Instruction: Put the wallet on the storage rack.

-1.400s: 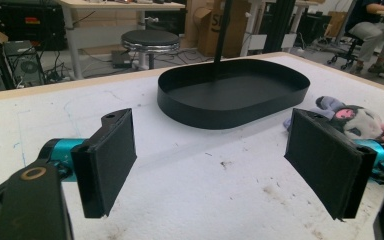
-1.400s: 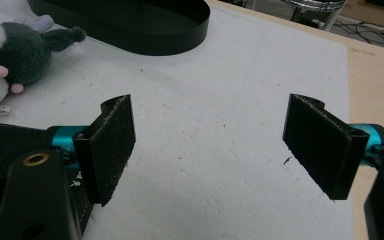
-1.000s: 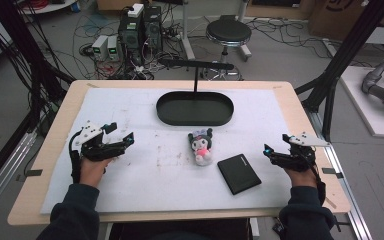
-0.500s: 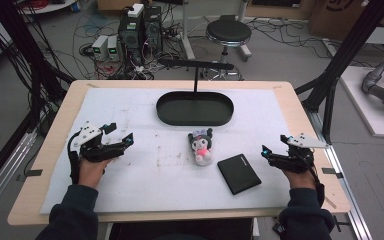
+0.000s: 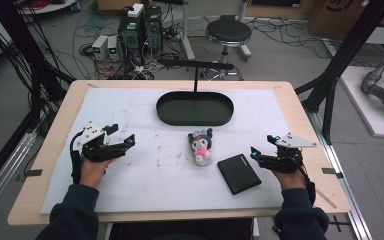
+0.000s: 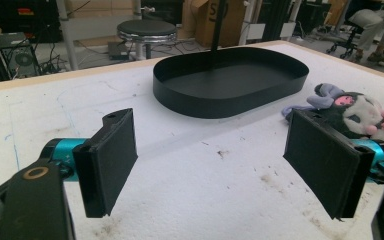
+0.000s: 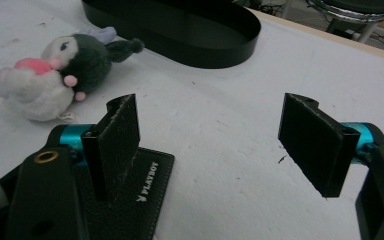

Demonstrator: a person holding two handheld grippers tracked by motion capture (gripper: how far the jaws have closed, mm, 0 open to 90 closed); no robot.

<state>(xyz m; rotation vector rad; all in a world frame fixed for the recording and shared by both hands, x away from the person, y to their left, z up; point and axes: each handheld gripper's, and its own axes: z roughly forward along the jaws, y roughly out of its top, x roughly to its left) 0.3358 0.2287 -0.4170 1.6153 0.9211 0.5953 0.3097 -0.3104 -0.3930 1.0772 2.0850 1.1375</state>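
A small plush doll [image 5: 201, 145] with a dark head and white-pink body lies at the middle of the white mat. It appears at right in the left gripper view [image 6: 347, 107] and at upper left in the right gripper view [image 7: 60, 75]. A black wallet [image 5: 238, 173] lies to the doll's right; its corner [image 7: 145, 187] sits under my right gripper's left jaw. My left gripper [image 5: 126, 142] hovers open over the mat's left side. My right gripper [image 5: 255, 154] is open just right of the wallet. Neither holds anything.
A black oval tray [image 5: 195, 108] with an upright post and crossbar stands at the back centre of the table. Wooden table edges [image 5: 55, 145] frame the mat. Behind the table are a stool [image 5: 228, 34], computer boxes and cables on the floor.
My right gripper has edged slightly left toward the wallet. The left gripper, doll and wallet stay where they were.
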